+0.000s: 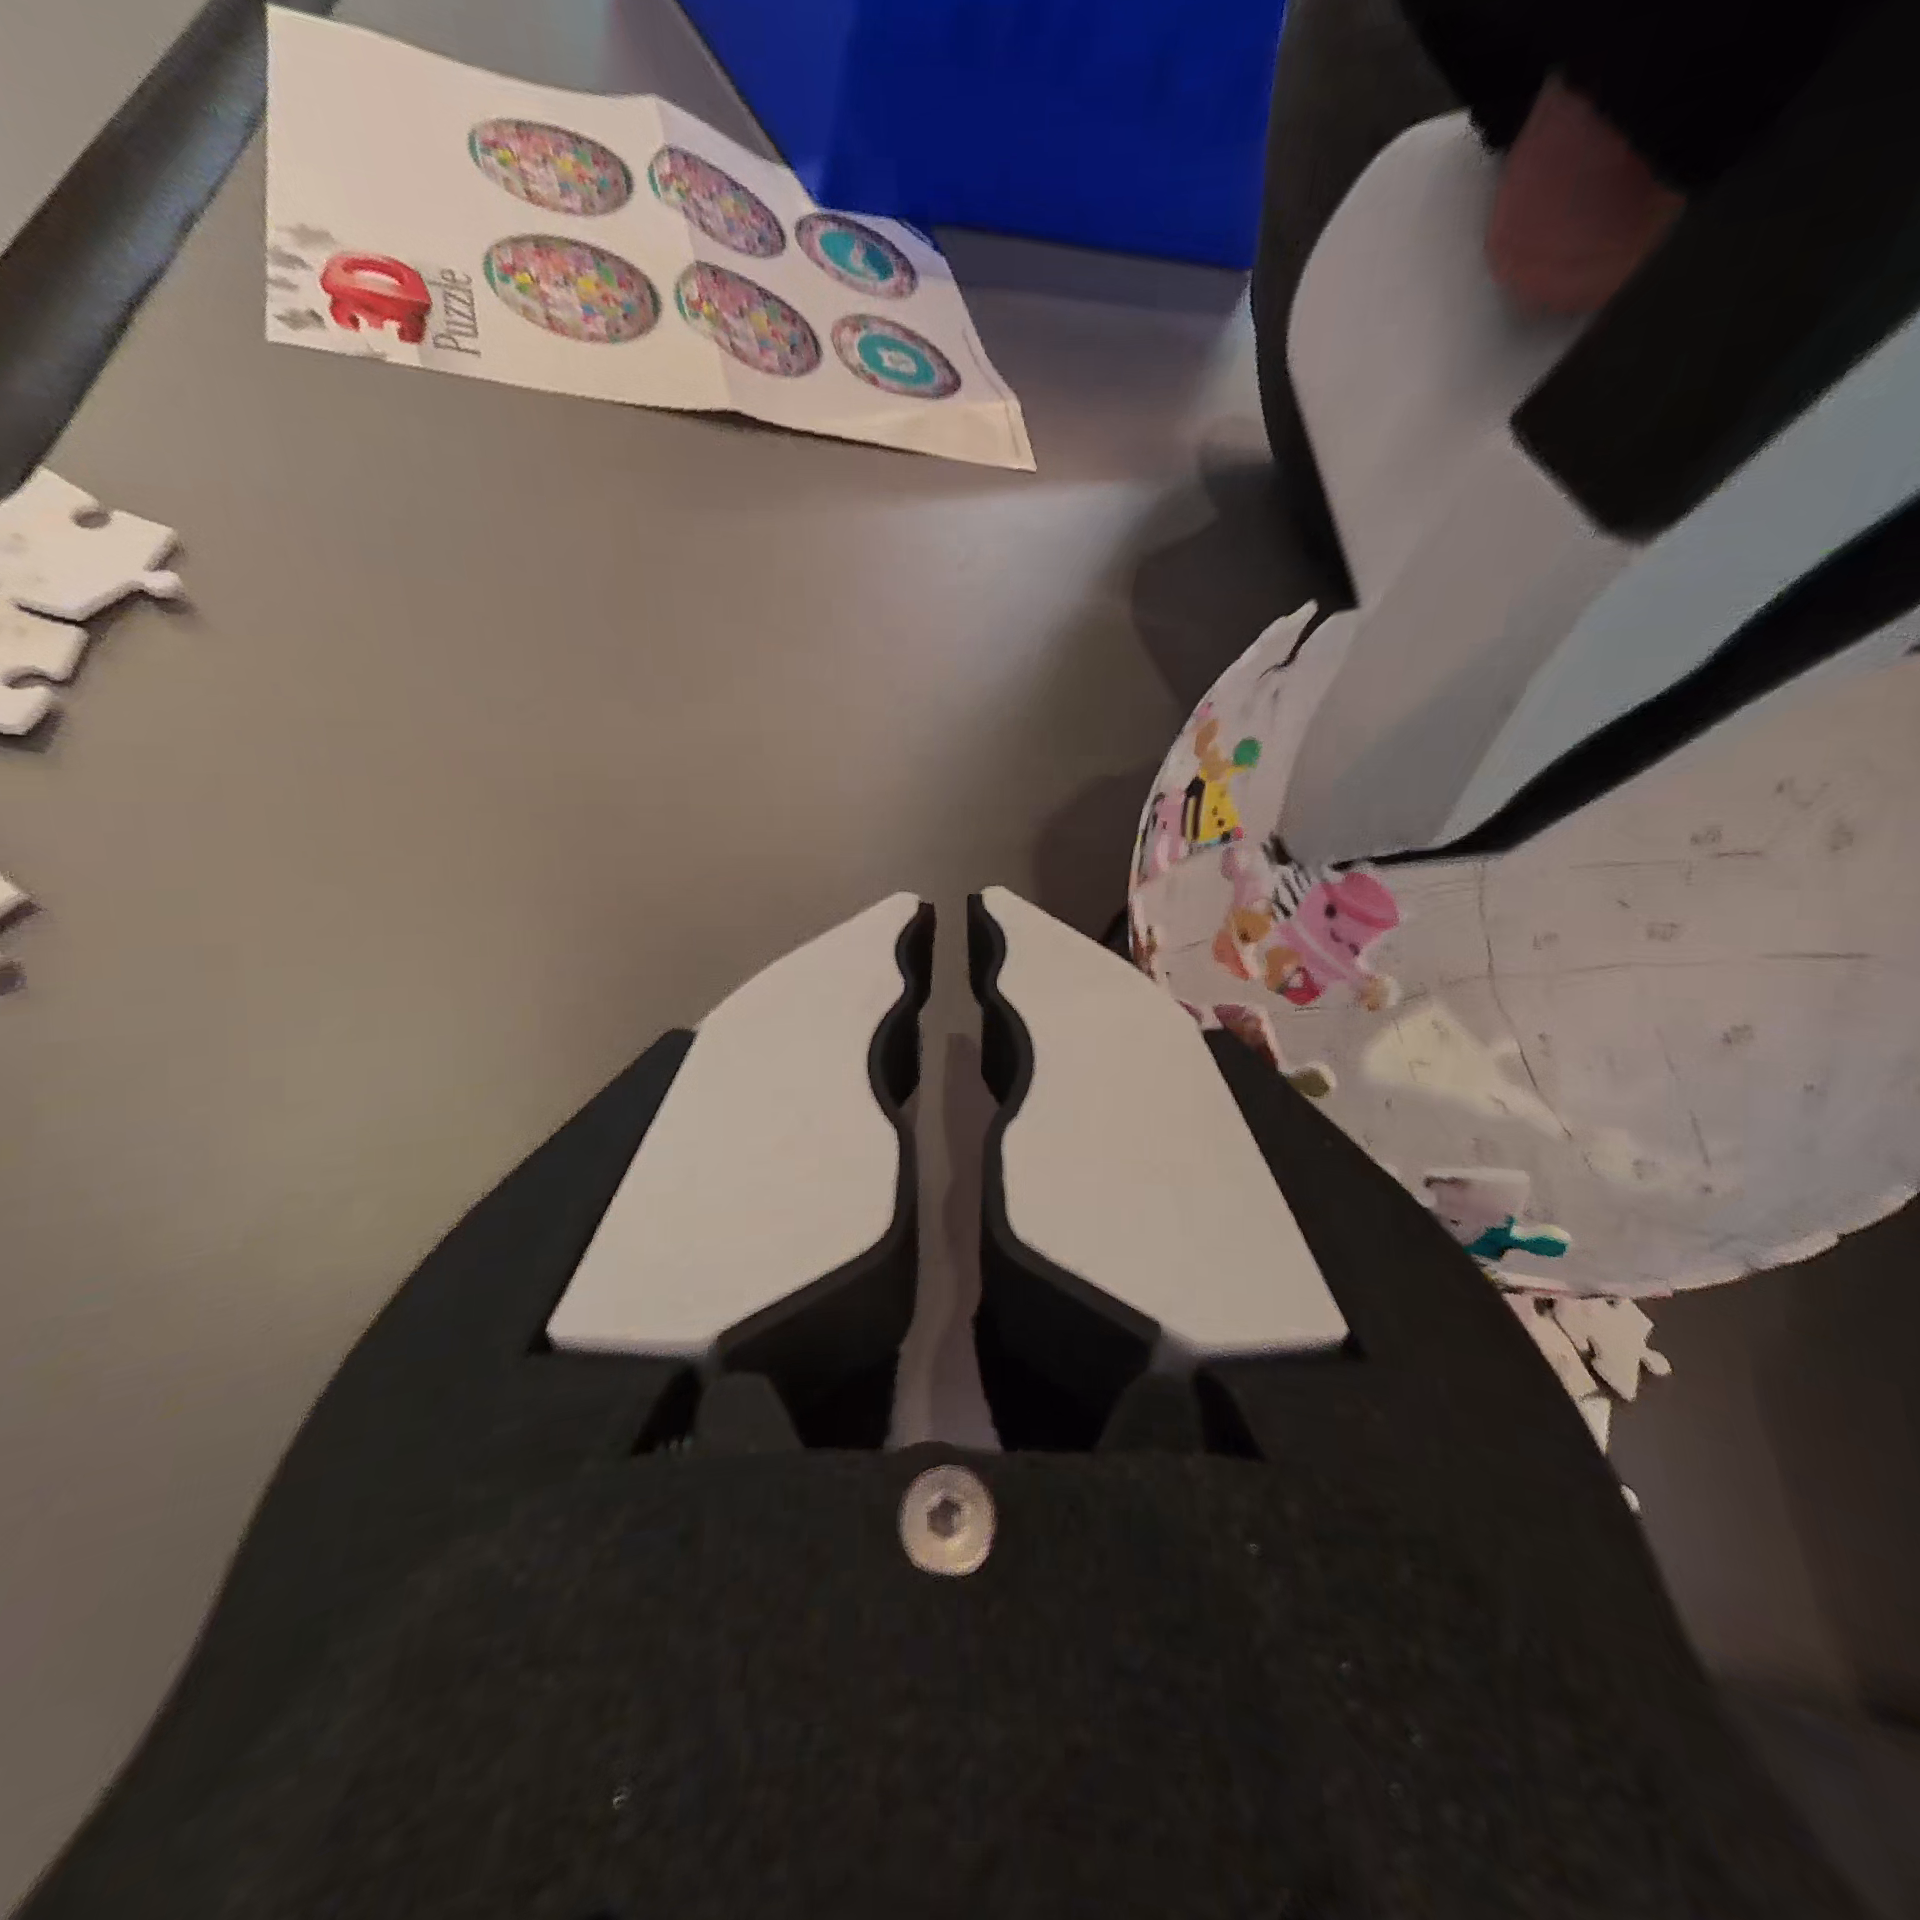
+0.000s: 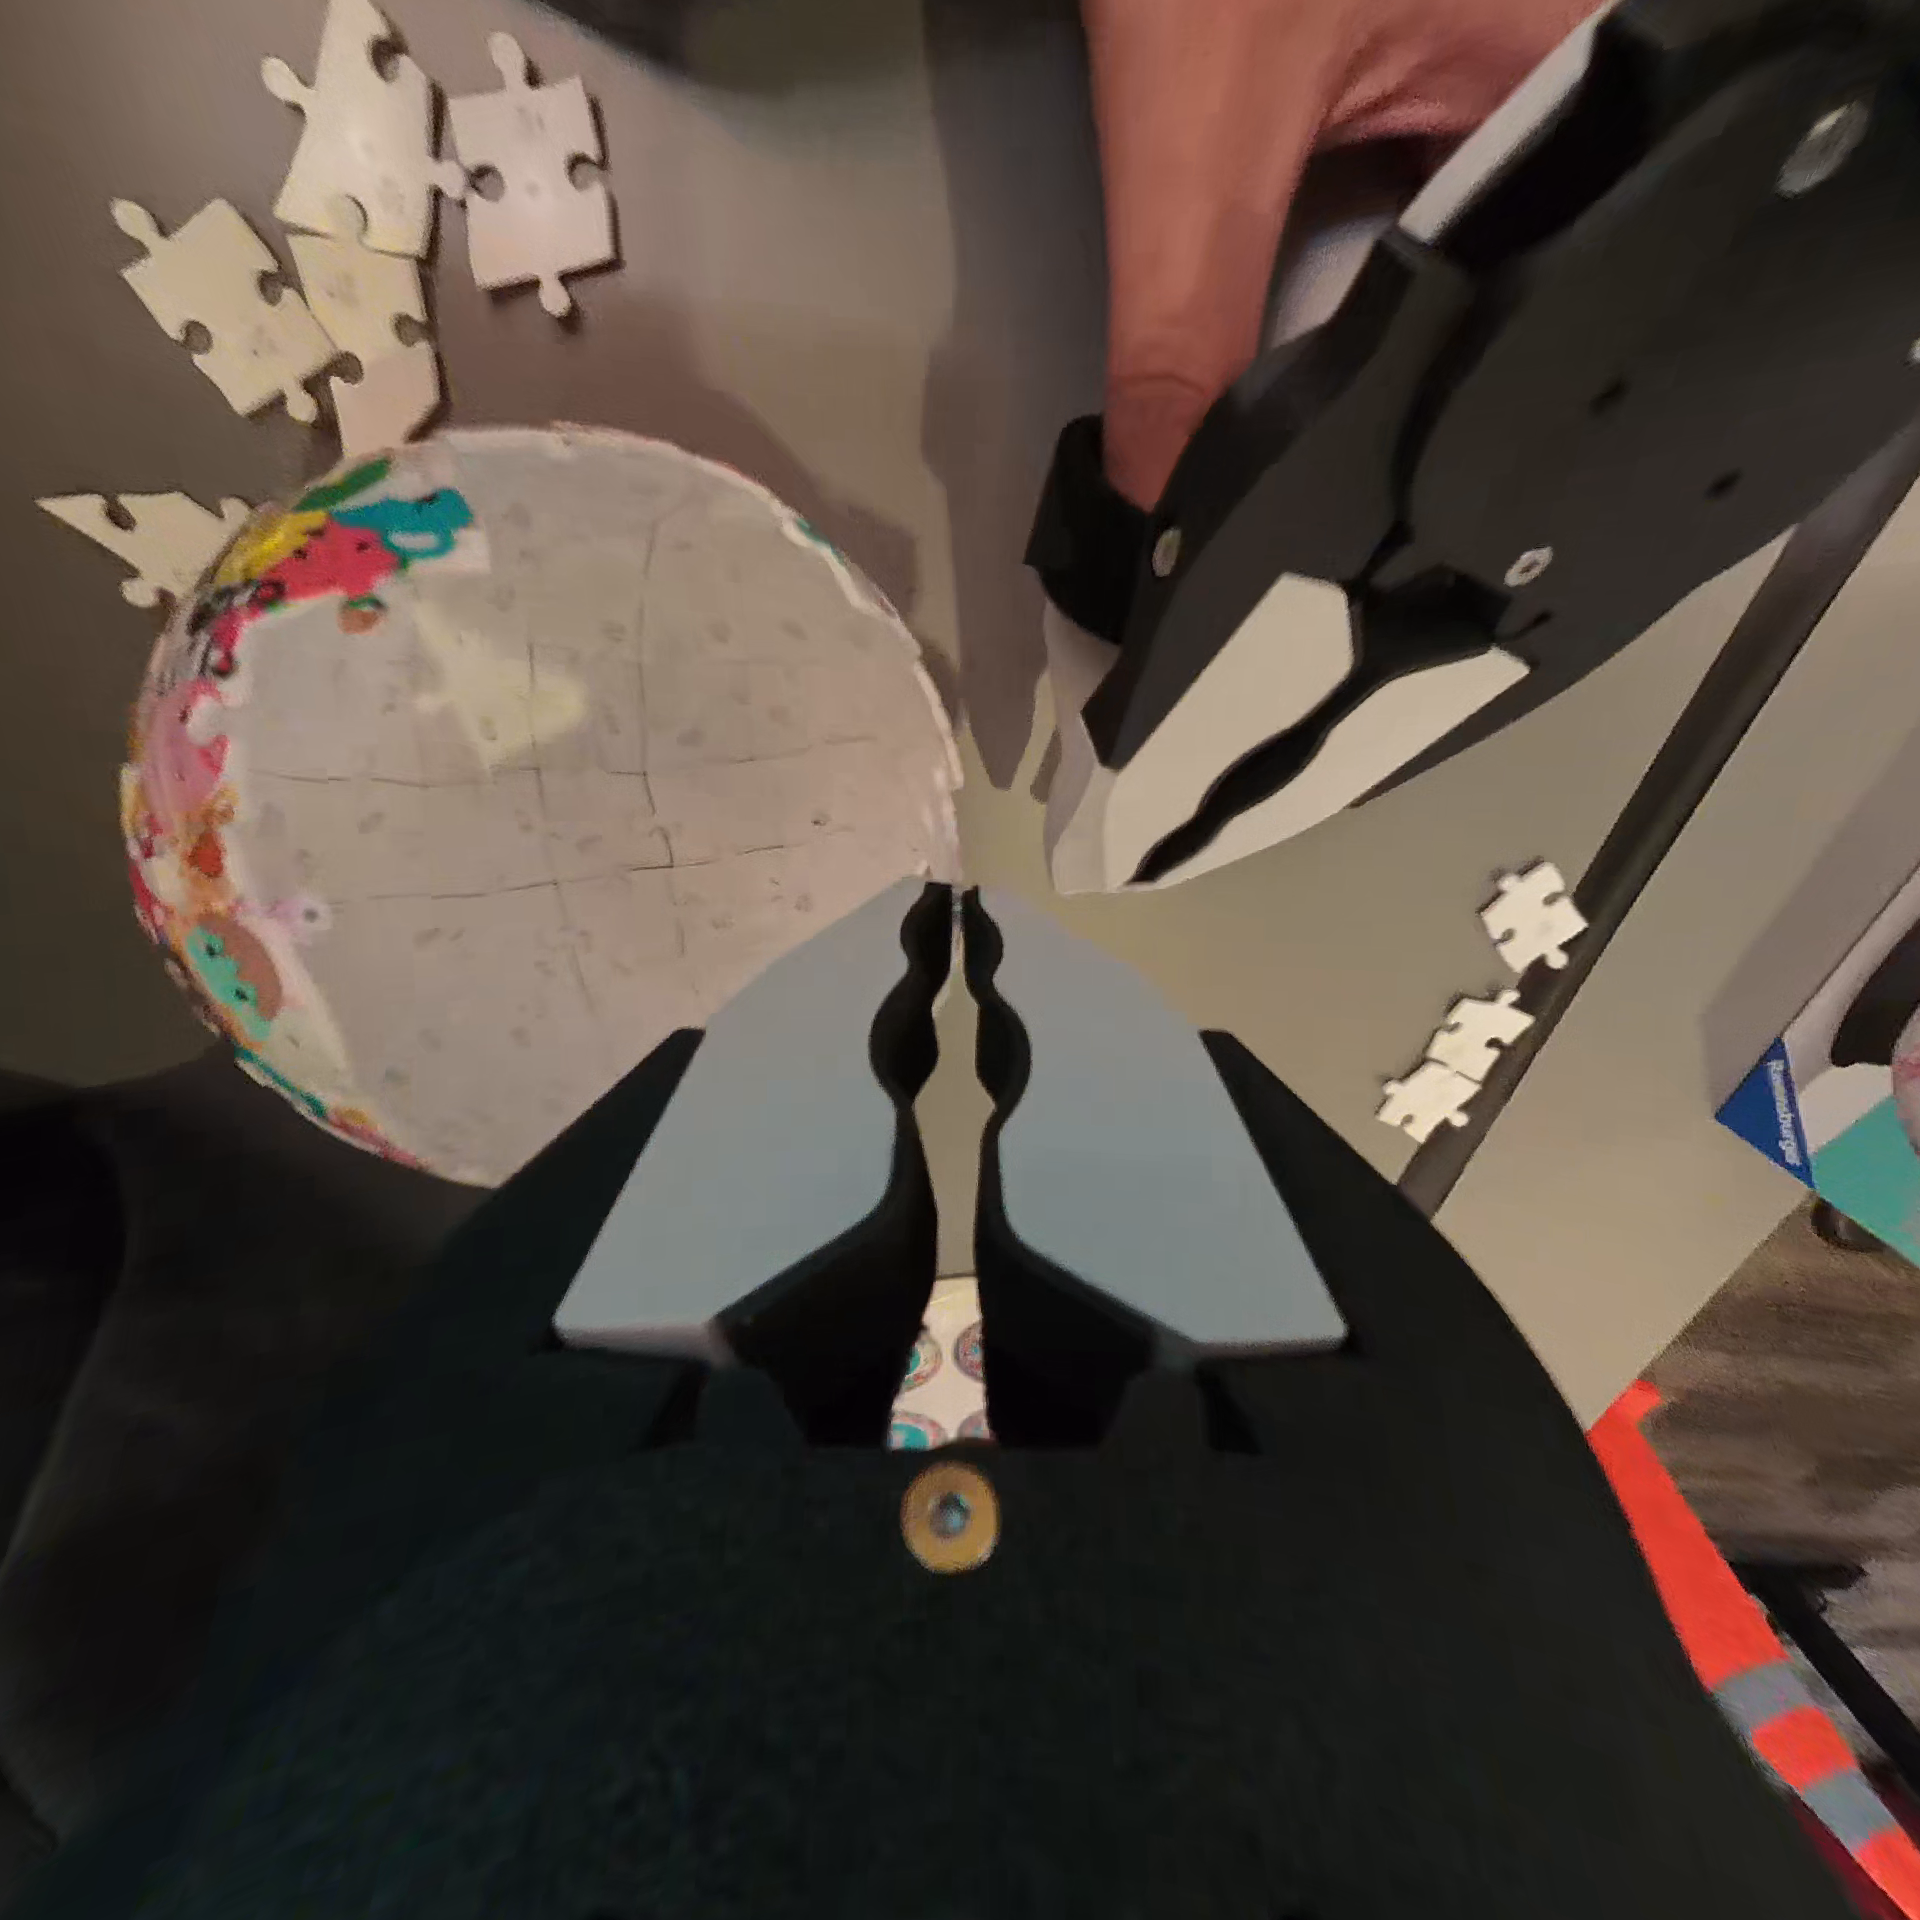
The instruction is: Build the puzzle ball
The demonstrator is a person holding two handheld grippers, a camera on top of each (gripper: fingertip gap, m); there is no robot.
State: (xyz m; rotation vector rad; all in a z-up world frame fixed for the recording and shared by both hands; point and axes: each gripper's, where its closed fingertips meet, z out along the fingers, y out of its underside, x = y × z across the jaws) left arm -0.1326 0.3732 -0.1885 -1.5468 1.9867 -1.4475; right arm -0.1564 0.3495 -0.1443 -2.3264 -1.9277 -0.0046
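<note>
The partly built puzzle ball [image 2: 540, 779] lies on the grey table, a white numbered shell with coloured pictures along one side; it also shows in the left wrist view [image 1: 1610, 1039]. My right gripper [image 2: 956, 902] is shut at the ball's rim and seems to pinch its edge; in the left wrist view it [image 1: 1325, 862] comes down from the upper right. My left gripper [image 1: 951, 914] is shut to a thin slit just left of the ball, above bare table. A pale strip shows deep between its fingers; I cannot tell what it is. It also shows in the right wrist view [image 2: 1153, 857].
Loose white pieces lie beyond the ball [image 2: 353, 208], by the table's dark edge [image 2: 1475, 1029], at the left [image 1: 73, 582] and under the ball [image 1: 1590, 1351]. A printed leaflet [image 1: 623, 260] and blue box [image 1: 987, 104] lie farther back. A puzzle box [image 2: 1787, 1122] sits off the table. The gap from one gripper's tips to the other's is roughly 6 centimeters.
</note>
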